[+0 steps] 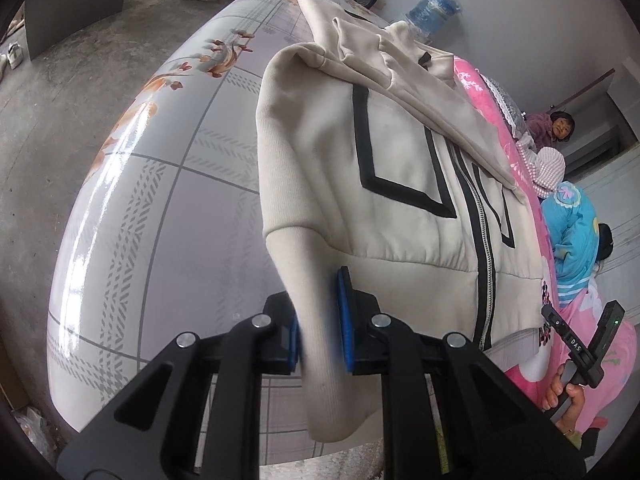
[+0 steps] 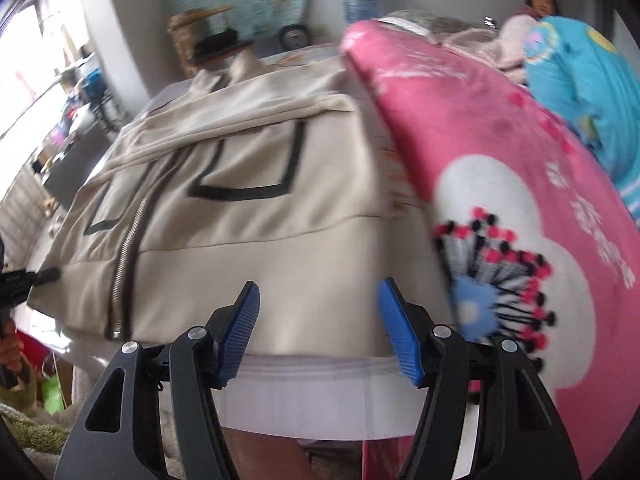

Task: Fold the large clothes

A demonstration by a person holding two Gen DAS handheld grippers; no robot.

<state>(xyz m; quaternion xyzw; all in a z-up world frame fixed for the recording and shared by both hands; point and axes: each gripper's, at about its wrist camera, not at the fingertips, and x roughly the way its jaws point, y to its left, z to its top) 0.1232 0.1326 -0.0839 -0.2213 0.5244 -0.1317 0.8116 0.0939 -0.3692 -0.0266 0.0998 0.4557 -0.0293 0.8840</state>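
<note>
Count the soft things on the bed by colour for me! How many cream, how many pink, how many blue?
Cream: 1, the zip jacket, its sleeve pinched in the left gripper.
Pink: 1, the flowered blanket beside the jacket.
Blue: 1, the bright blue quilt behind the blanket.
Total: 3 soft things.

Bare concrete floor (image 1: 80, 92), pale walls (image 1: 532, 20), a bright window (image 2: 24, 64) and a glossy floral-patterned table (image 1: 168, 184).
</note>
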